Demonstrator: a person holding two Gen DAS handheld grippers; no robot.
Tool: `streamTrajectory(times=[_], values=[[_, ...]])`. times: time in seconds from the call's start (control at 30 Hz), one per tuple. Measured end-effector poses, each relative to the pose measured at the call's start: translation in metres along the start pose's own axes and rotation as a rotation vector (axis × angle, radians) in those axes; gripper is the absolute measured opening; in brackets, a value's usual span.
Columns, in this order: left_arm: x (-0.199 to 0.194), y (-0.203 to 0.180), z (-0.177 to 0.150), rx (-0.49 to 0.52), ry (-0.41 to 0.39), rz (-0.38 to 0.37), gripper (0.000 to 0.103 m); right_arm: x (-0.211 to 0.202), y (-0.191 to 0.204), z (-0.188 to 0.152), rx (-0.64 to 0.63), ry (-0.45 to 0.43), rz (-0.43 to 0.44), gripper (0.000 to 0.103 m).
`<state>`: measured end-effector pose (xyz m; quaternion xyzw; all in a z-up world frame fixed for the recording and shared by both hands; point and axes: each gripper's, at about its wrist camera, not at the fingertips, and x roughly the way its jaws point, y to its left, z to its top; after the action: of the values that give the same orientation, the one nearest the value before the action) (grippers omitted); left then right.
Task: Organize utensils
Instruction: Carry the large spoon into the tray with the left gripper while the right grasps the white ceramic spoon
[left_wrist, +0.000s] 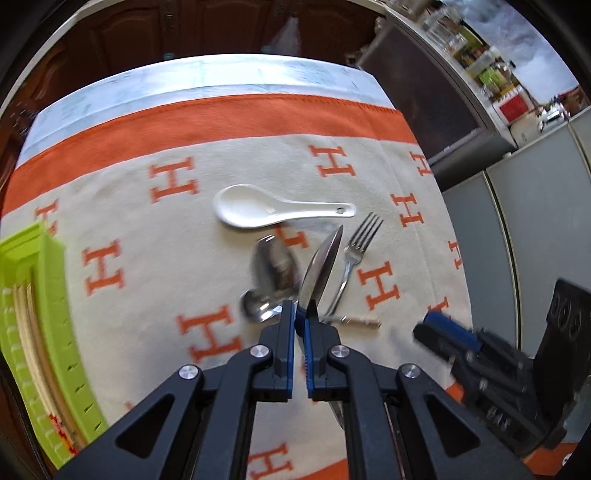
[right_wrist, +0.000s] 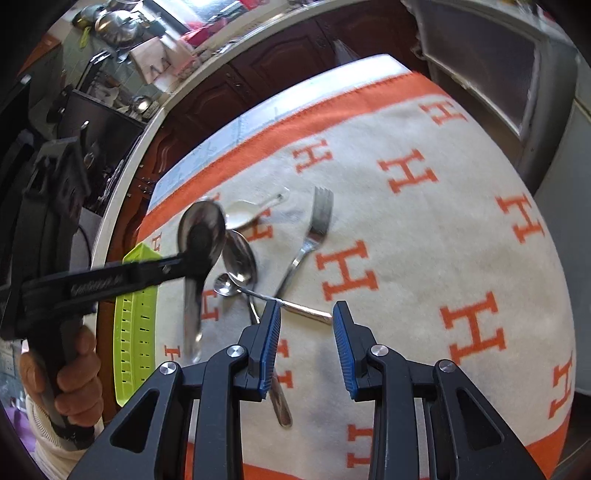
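My left gripper (left_wrist: 300, 314) is shut on a steel spoon (left_wrist: 319, 267), seen edge-on, held above the cloth; in the right wrist view the same spoon (right_wrist: 201, 230) hangs from it with the bowl up. Below lie a large steel spoon (left_wrist: 275, 267), a small steel spoon (left_wrist: 256, 304), a fork (left_wrist: 356, 251) and a white ceramic spoon (left_wrist: 258, 206). My right gripper (right_wrist: 306, 325) is open and empty above the small spoon's handle (right_wrist: 306, 312), near the fork (right_wrist: 310, 236).
A lime-green slotted utensil tray (left_wrist: 48, 332) sits at the table's left edge; it also shows in the right wrist view (right_wrist: 135, 325). The table carries a cream and orange H-patterned cloth (left_wrist: 147, 229). Dark wooden cabinets stand behind, grey appliances to the right.
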<state>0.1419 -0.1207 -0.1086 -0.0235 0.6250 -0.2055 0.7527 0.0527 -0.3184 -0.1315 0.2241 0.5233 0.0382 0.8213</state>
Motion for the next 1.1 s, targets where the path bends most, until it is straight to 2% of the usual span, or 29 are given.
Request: streamTrajectory(times=[0.13,0.3,0.4,0.53,0.67,0.87,0.93,1.03,1.1], values=[[-0.044,0.047,-0.025,-0.074,-0.061,0.038,0.002,0.0,0.029,0.016,-0.108,-0.015,-0.018,0.03],[-0.097,0.12,-0.058,-0.186,-0.132,0.148,0.002,0.019,0.068,0.044,-0.252,0.02,-0.051,0.03],[-0.11,0.167,-0.077,-0.254,-0.119,0.223,0.002,0.04,0.09,0.066,-0.319,0.053,-0.069,0.03],[-0.099,0.212,-0.099,-0.31,-0.061,0.293,0.002,0.07,0.115,0.09,-0.401,0.09,-0.13,0.03],[-0.077,0.233,-0.109,-0.34,-0.013,0.315,0.002,0.113,0.123,0.114,-0.448,0.181,-0.163,0.03],[-0.061,0.24,-0.111,-0.302,0.022,0.37,0.003,0.154,0.117,0.143,-0.494,0.274,-0.199,0.03],[-0.06,0.24,-0.11,-0.289,0.021,0.386,0.006,0.164,0.116,0.147,-0.501,0.303,-0.188,0.03],[-0.061,0.238,-0.109,-0.28,0.012,0.373,0.012,0.173,0.115,0.143,-0.522,0.345,-0.15,0.03],[-0.063,0.235,-0.109,-0.273,0.005,0.368,0.016,0.181,0.117,0.136,-0.554,0.374,-0.161,0.03]])
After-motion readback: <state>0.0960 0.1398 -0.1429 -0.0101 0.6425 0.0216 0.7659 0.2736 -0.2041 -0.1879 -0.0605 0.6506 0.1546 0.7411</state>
